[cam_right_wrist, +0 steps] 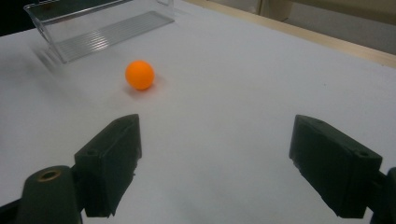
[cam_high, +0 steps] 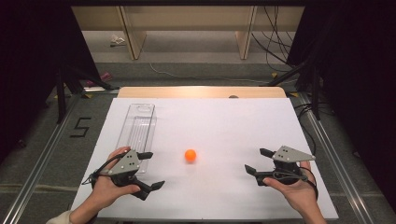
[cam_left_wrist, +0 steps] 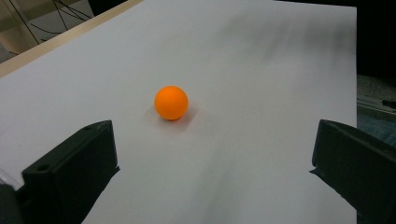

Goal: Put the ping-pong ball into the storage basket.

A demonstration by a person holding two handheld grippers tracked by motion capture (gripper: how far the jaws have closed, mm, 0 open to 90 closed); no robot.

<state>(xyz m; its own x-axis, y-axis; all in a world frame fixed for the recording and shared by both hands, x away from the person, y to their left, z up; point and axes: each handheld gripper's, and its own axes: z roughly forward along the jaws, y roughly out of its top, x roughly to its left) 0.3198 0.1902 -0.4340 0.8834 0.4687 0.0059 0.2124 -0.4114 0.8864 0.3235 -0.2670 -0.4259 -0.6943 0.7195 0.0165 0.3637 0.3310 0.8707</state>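
Note:
An orange ball (cam_high: 190,155) rests on the white table sheet (cam_high: 219,126), midway between both hands. My left gripper (cam_high: 152,170) is held at the front left, its jaws spread wide and pointing toward the ball (cam_left_wrist: 171,102), which lies a short way ahead of them. My right gripper (cam_high: 258,161) is held at the front right, also open and empty, aimed left at the ball (cam_right_wrist: 139,74). A clear plastic tray (cam_high: 137,128) lies lengthwise on the left side of the sheet, just beyond my left hand, and appears behind the ball in the right gripper view as the tray (cam_right_wrist: 100,25).
The sheet covers a wooden tabletop whose far edge (cam_high: 201,92) shows bare. Black stands and cables flank the table on the floor, with wooden furniture legs farther back.

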